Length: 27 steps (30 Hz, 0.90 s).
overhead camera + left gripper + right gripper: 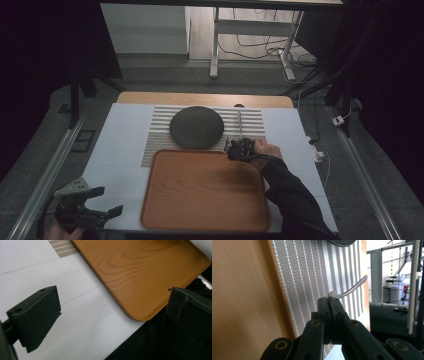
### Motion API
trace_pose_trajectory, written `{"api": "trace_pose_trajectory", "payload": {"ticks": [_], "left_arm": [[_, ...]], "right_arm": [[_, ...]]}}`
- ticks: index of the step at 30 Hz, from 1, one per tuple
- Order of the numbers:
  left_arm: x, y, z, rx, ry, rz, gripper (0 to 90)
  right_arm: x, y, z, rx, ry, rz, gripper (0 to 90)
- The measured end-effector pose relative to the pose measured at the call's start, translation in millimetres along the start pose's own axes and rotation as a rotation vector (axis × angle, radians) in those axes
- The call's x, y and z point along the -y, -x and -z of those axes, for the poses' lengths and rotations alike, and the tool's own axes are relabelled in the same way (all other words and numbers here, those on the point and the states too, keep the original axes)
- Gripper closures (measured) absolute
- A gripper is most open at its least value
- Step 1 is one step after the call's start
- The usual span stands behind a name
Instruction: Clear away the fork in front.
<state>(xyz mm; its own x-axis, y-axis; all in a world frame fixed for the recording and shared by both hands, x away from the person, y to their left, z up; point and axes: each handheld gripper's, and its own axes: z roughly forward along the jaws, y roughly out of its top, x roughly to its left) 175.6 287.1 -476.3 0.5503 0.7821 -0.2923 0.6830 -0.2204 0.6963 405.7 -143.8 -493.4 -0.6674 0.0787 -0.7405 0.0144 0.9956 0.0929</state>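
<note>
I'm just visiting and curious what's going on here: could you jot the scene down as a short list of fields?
surface: white table with a striped placemat
tray: wooden tray, nothing on it, at the near edge of the placemat
plate: dark round plate on the placemat
right gripper: jaws shut on a metal utensil, handle sticking out past them, over the placemat by the tray's far right corner
left gripper: jaws open, holding nothing, left of the tray

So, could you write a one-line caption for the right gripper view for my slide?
Right gripper shut on a metal utensil, above the striped placemat beside the wooden tray.
</note>
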Motion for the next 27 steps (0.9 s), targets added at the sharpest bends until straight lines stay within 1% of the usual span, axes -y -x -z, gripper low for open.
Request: {"api": "trace_pose_trajectory", "payload": {"ticks": [1, 2, 3, 4, 5, 6, 7, 8, 9, 10, 11, 12, 13, 14, 15, 16, 17, 18, 19, 21, 22, 23, 25, 26, 27], "left_arm": [[0.0, 0.1, 0.2, 0.001, 0.001, -0.001, 0.0], [0.0, 0.3, 0.4, 0.001, 0.002, -0.003, 0.0], [0.1, 0.6, 0.5, -0.001, 0.003, -0.006, 0.0], [0.1, 1.0, 0.5, -0.004, 0.004, -0.009, 0.0], [0.0, 1.2, 0.4, -0.005, 0.004, -0.014, 0.0], [0.0, 1.6, 0.4, -0.008, 0.003, -0.016, 0.0], [-0.2, 2.1, 0.2, -0.009, 0.000, -0.022, 0.0], [-0.2, 2.1, 0.2, -0.009, 0.000, -0.022, 0.0], [-0.4, 2.5, 0.2, -0.010, -0.001, -0.023, 0.0], [-0.6, 2.9, 0.0, -0.007, 0.001, -0.023, 0.0], [-0.9, 3.3, -0.1, -0.003, 0.002, -0.024, 0.0], [-1.8, 4.8, -0.8, -0.003, 0.001, -0.032, 0.0], [-1.8, 4.8, -0.8, -0.003, 0.001, -0.032, 0.0], [-2.3, 5.4, -1.1, -0.003, -0.001, -0.037, 0.0], [-2.8, 6.1, -1.6, -0.002, -0.002, -0.041, 0.0], [-4.0, 7.5, -2.9, -0.001, -0.005, -0.049, 0.0], [-4.0, 7.5, -2.9, -0.001, -0.005, -0.049, 0.0], [-4.7, 8.3, -3.5, 0.004, -0.007, -0.051, 0.0], [-6.1, 9.8, -5.3, 0.003, -0.007, -0.064, 0.0], [-7.0, 10.3, -6.0, 0.007, -0.007, -0.071, 0.0], [-7.9, 10.9, -7.1, 0.009, -0.007, -0.076, 0.0], [-8.9, 11.5, -8.1, 0.015, -0.007, -0.081, 0.0], [-11.1, 12.9, -10.5, 0.025, -0.009, -0.092, 0.0], [-13.2, 14.2, -13.4, 0.038, -0.013, -0.104, 0.0], [-13.2, 14.2, -13.4, 0.038, -0.013, -0.104, 0.0]], "right_arm": [[0.0, 0.0, 0.0, 0.000, 0.000, 0.000, 89.6], [1.5, 0.2, 6.5, -0.007, 0.011, -0.027, 89.6], [1.5, 0.2, 6.5, -0.007, 0.011, -0.027, 89.6], [3.2, 0.0, 13.7, -0.010, 0.016, -0.047, 89.5], [4.4, -1.0, 17.2, -0.007, 0.021, -0.062, 89.6], [5.9, -0.9, 20.6, -0.019, 0.030, -0.068, 89.6], [7.8, -1.5, 24.0, -0.042, 0.041, -0.084, 89.6], [9.8, -1.9, 27.1, -0.041, 0.053, -0.083, 89.6], [10.9, -3.4, 31.4, -0.039, 0.050, -0.097, 89.6], [12.5, -4.3, 35.3, -0.044, 0.056, -0.107, 89.6], [13.9, -5.6, 38.7, -0.039, 0.067, -0.120, 89.6], [15.0, -6.2, 42.8, -0.043, 0.070, -0.128, 89.6], [15.0, -6.2, 42.8, -0.043, 0.070, -0.128, 89.6], [16.9, -7.8, 50.2, -0.051, 0.090, -0.142, 89.6], [17.7, -8.9, 53.5, -0.058, 0.105, -0.151, 89.6], [17.9, -10.7, 58.0, -0.066, 0.105, -0.170, 89.6], [18.6, -11.4, 61.5, -0.072, 0.117, -0.173, 89.6], [19.0, -12.6, 65.3, -0.078, 0.125, -0.186, 89.6], [19.8, -13.2, 69.1, -0.086, 0.134, -0.192, 89.6], [21.2, -14.9, 76.3, -0.100, 0.159, -0.222, 89.6], [21.2, -14.9, 76.3, -0.100, 0.159, -0.222, 89.6], [23.7, -16.0, 83.3, -0.118, 0.185, -0.249, 89.6], [27.2, -16.7, 90.1, -0.145, 0.213, -0.284, 89.6], [29.2, -16.8, 93.1, -0.159, 0.229, -0.302, 89.6], [31.4, -17.1, 96.2, -0.170, 0.243, -0.320, 89.6]]}}
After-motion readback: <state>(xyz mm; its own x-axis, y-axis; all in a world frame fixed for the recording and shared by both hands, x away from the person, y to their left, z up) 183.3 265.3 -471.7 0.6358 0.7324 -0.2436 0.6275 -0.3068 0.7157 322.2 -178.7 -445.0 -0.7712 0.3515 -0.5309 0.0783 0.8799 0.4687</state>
